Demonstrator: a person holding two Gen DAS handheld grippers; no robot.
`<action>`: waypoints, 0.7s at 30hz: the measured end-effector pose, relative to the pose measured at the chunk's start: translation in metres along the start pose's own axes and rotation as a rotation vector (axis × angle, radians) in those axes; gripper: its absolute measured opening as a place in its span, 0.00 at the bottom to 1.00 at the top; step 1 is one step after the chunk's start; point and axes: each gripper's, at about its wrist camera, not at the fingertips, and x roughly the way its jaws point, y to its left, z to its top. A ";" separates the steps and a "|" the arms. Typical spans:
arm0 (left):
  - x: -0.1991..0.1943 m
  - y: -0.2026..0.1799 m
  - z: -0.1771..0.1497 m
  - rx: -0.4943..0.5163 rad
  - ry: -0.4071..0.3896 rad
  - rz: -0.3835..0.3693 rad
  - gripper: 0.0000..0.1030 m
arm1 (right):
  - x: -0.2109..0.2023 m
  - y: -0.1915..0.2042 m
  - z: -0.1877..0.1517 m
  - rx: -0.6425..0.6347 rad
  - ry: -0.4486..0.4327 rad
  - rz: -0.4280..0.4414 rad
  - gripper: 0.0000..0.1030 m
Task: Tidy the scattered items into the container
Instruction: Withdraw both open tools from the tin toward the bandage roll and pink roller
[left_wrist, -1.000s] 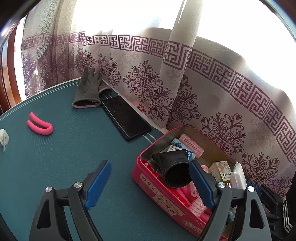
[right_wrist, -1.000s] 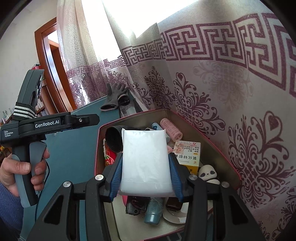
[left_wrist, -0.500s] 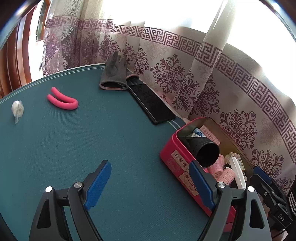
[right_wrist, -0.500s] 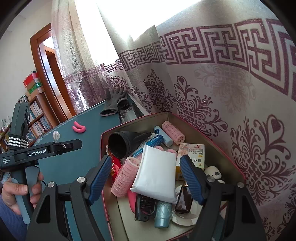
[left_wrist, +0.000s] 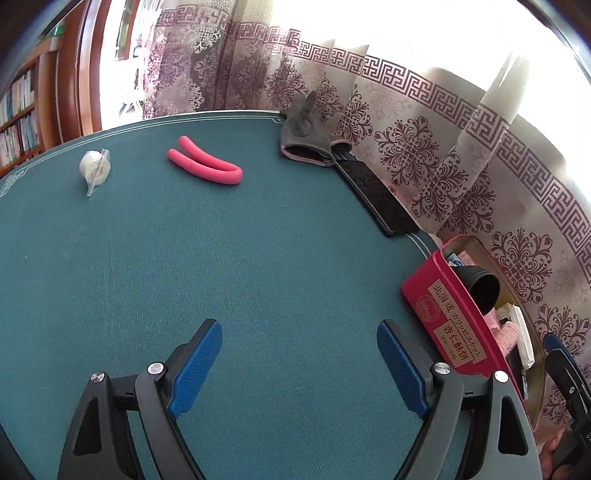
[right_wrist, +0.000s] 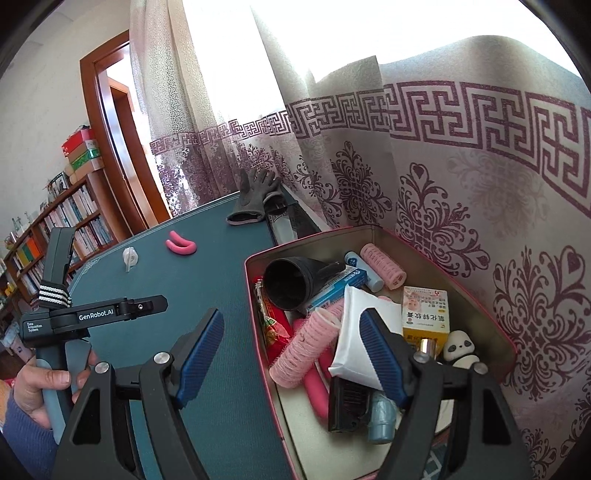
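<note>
The red tin (right_wrist: 251, 280) stands against the curtain, holding rollers, a black cone, boxes and a white packet (right_wrist: 351, 332). My right gripper (right_wrist: 291, 317) hangs open over the tin's near-left rim, its pads off the packet. My left gripper (left_wrist: 299, 328) is open over bare green cloth, with the tin (left_wrist: 443, 314) to its right. Further out on the table lie a bent pink curler (left_wrist: 207, 166), a small white wrapped item (left_wrist: 95, 168) and a grey glove (left_wrist: 304, 136).
A black flat device (left_wrist: 376, 199) lies along the curtain between glove and tin. The patterned curtain (right_wrist: 461, 184) hangs close behind the tin. A hand (right_wrist: 44, 380) holds the left gripper's handle at the left. Bookshelves (right_wrist: 55, 229) and a doorway stand beyond the table.
The right gripper opened and let the white packet drop into the tin, then drew back a little. The left gripper swung left, away from the tin, over the open cloth.
</note>
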 end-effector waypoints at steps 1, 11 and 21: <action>-0.001 0.003 -0.001 0.005 -0.006 0.027 0.85 | 0.002 0.004 -0.001 -0.007 0.005 0.004 0.77; -0.008 0.042 -0.010 0.000 -0.016 0.126 0.85 | 0.021 0.047 -0.009 -0.074 0.059 0.055 0.77; -0.014 0.084 -0.013 -0.052 -0.017 0.184 0.85 | 0.058 0.089 -0.021 -0.148 0.142 0.104 0.77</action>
